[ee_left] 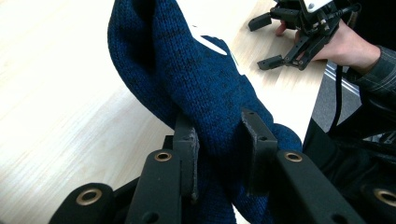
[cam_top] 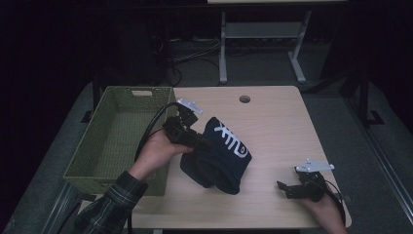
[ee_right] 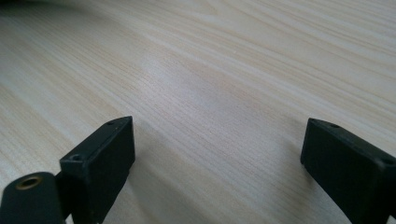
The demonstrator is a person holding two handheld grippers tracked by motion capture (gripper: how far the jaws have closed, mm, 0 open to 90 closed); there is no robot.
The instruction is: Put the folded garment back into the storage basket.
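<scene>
A dark blue knitted garment (cam_top: 219,156) with white lettering hangs lifted above the middle of the wooden table (cam_top: 277,122). My left gripper (cam_top: 202,144) is shut on a bunched fold of it; in the left gripper view both pads (ee_left: 187,140) press into the blue knit (ee_left: 196,79). My right gripper (cam_top: 285,189) rests near the table's front right corner, jaws wide open over bare wood, as the right gripper view (ee_right: 217,163) shows. It also appears far off in the left gripper view (ee_left: 264,39).
A green woven basket (cam_top: 92,161) stands at the table's left edge, just behind my left hand. A round cable hole (cam_top: 244,99) sits near the far edge. A table frame (cam_top: 263,44) stands on the floor beyond.
</scene>
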